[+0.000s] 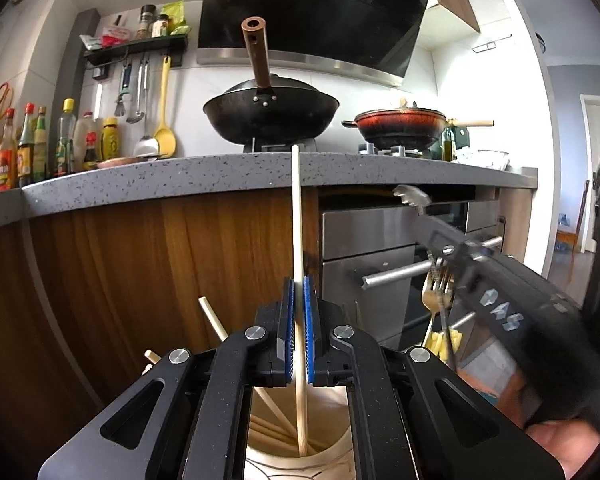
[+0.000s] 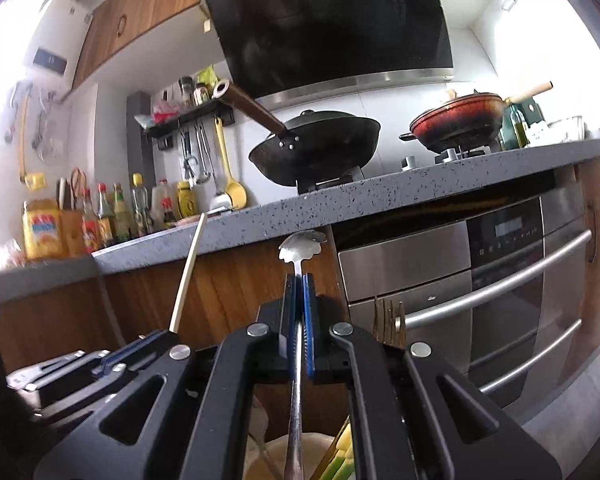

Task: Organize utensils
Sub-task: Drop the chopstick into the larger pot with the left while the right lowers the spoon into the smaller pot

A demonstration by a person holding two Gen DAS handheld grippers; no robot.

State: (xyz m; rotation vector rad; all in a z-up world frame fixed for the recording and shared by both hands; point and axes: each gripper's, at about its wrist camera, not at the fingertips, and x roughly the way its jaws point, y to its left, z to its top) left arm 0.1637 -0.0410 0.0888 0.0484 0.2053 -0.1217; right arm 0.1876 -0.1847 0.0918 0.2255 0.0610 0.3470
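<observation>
My left hand-held gripper (image 1: 299, 312) pinches a wooden chopstick (image 1: 297, 216) upright over the cream holder (image 1: 320, 446); my right hand-held gripper (image 2: 299, 304) pinches a metal spoon (image 2: 300, 248).

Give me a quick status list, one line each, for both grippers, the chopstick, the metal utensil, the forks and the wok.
left gripper: shut on the chopstick
chopstick: upright, lower end inside the holder
right gripper: shut on the metal utensil
metal utensil: upright, scalloped end up
forks: standing, tines up
wok: on the stove, handle pointing toward the camera
</observation>
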